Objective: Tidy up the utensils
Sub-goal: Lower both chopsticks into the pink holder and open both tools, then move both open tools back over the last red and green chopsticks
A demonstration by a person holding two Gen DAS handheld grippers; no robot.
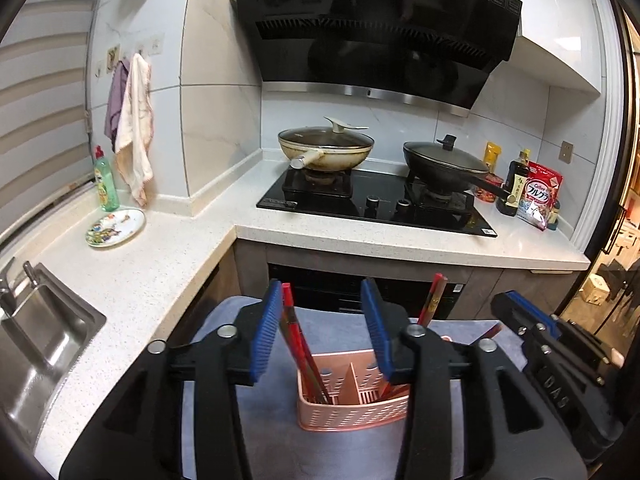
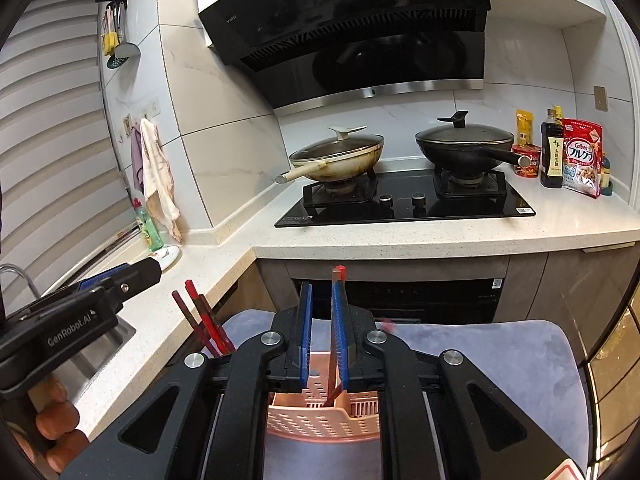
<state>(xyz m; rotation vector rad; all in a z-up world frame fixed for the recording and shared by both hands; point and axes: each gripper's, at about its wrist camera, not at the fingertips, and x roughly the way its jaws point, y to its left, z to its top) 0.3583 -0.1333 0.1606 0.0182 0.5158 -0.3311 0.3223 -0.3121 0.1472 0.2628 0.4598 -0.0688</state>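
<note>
Chopsticks (image 1: 298,344) stand in a pink basket (image 1: 352,412) on a grey mat (image 1: 336,332). Left gripper (image 1: 322,330) is spread apart, one stick beside its left pad, unpressed. Right gripper (image 2: 322,330) is nearly together, one chopstick (image 2: 336,328) against its right pad; grip uncertain. Risk: withdrawing could snag sticks and tip the light basket. Beyond the basket, a white counter (image 1: 160,264), stove (image 1: 376,204) and two lidded pans.
</note>
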